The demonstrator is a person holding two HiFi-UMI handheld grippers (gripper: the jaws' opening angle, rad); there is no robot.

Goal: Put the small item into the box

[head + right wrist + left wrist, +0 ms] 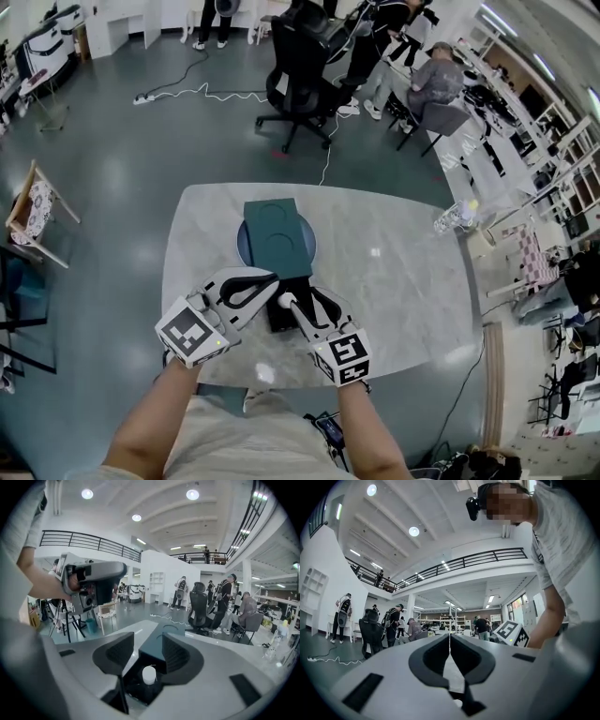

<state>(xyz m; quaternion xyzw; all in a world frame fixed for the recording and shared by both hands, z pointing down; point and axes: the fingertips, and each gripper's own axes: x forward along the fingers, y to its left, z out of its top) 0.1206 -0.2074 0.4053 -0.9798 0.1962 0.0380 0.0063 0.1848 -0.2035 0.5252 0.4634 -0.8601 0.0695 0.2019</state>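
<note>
Your right tongs (143, 649) stand open over the black box (133, 686). The small white item (148, 674) seems to sit inside the box, free of the jaws, though the dark hollow makes contact hard to judge. Your left tongs (449, 645) are closed on nothing, just left of the box. The drop looks done, so only lifting clear remains. The green lid (277, 234) lies just beyond. The box is close to the table's (403, 281) near edge, with open room to the right and far side.

Grey-green floor (122, 169), pale marble table (403, 281), black office chair (300, 75) beyond; white walls, round ceiling lights (414, 531), railed balcony (464, 562).
</note>
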